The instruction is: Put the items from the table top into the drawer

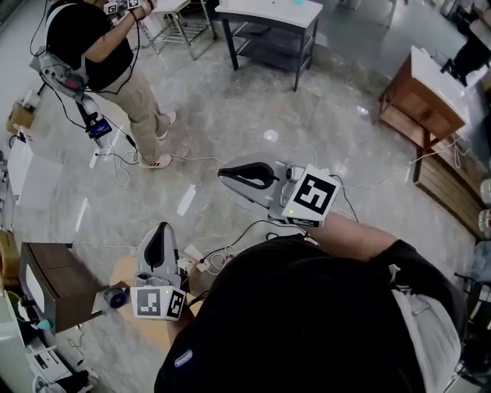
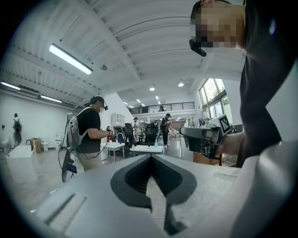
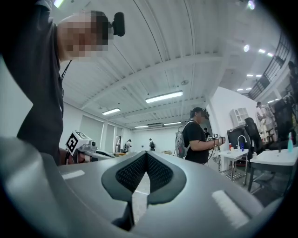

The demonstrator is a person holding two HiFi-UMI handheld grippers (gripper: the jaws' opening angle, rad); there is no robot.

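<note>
My left gripper (image 1: 161, 229) is held low at the left of the head view and points up over the floor. Its jaws are shut with nothing between them, and their tips meet in the left gripper view (image 2: 150, 157). My right gripper (image 1: 223, 173) is held higher, in the middle, and points left. It is shut and empty too, with its tips together in the right gripper view (image 3: 145, 153). A dark brown cabinet (image 1: 55, 282) stands at the lower left. I see no loose items on any table top.
Another person (image 1: 100, 46) with grippers stands at the upper left. A dark table (image 1: 268, 19) stands at the top and a wooden desk (image 1: 422, 96) at the right. Cables (image 1: 222, 257) lie on the grey floor near my feet. A round wooden top (image 1: 123, 276) sits under my left gripper.
</note>
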